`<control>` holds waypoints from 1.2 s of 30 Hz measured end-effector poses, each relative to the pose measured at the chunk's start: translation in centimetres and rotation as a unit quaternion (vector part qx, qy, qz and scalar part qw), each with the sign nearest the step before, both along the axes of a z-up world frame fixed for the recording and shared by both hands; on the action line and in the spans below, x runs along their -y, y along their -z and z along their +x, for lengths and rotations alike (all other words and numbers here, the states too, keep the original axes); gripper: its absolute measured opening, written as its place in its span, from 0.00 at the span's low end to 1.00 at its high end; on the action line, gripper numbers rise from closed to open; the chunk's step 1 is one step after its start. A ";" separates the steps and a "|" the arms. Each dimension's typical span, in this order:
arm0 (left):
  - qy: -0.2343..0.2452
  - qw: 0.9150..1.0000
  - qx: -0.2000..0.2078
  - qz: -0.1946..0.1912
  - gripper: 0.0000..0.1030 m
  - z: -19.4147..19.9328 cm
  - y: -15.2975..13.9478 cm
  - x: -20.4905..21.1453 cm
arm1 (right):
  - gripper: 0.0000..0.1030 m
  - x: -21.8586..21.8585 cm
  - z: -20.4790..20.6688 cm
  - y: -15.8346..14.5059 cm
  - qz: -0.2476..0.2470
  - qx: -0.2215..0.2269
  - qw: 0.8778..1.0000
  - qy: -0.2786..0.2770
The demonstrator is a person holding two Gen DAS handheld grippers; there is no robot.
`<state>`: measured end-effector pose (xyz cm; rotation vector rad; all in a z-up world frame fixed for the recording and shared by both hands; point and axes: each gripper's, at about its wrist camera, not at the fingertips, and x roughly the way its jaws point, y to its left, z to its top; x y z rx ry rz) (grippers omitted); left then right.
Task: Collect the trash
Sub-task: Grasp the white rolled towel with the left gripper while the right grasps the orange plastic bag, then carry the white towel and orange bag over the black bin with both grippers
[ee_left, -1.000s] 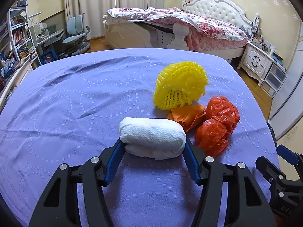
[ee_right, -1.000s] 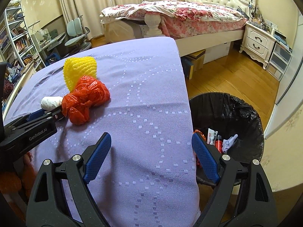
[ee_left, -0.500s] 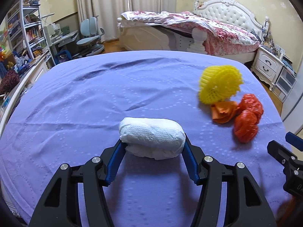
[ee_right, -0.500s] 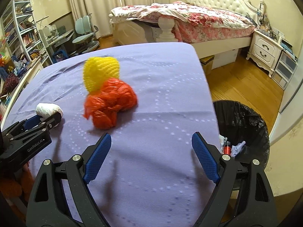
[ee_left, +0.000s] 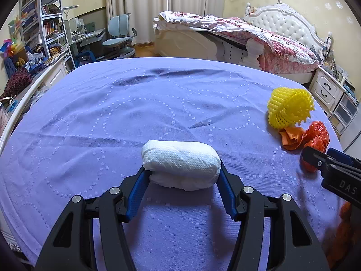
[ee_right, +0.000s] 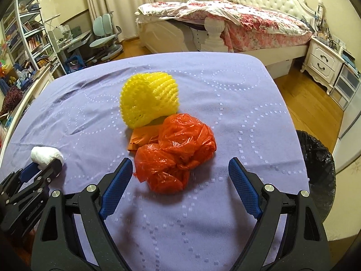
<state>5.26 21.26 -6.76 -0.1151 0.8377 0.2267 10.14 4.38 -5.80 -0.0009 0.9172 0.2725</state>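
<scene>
Here the left gripper (ee_left: 181,176) holds a white tissue wad (ee_left: 180,164) clamped between its blue fingers (ee_left: 136,192) above the purple-clothed bench (ee_left: 158,103). The right gripper (ee_right: 178,176) is spread wide, hovering at a crumpled orange plastic bag (ee_right: 178,153), which lies beside a yellow foam net (ee_right: 149,99). A black-lined trash bin (ee_right: 318,164) stands off the bench's right edge.
</scene>
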 end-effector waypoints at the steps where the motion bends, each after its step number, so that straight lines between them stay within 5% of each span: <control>1: 0.001 1.000 0.000 0.000 0.56 0.0 0.0 0.0 | 0.75 0.0 0.0 0.0 -0.001 -0.001 1.000 0.000; 7: 0.003 1.000 0.003 0.001 0.56 -0.1 0.0 0.0 | 0.40 0.6 -0.3 0.5 0.005 -0.002 1.000 -0.005; 17: 0.012 1.000 0.006 0.000 0.56 -0.6 -0.2 1.2 | 0.38 2.6 -1.7 0.6 0.010 0.005 1.000 -0.005; 36: 0.080 0.996 0.031 -0.006 0.56 -2.2 -1.6 9.6 | 0.38 9.6 -5.9 -0.2 0.017 0.024 0.999 0.035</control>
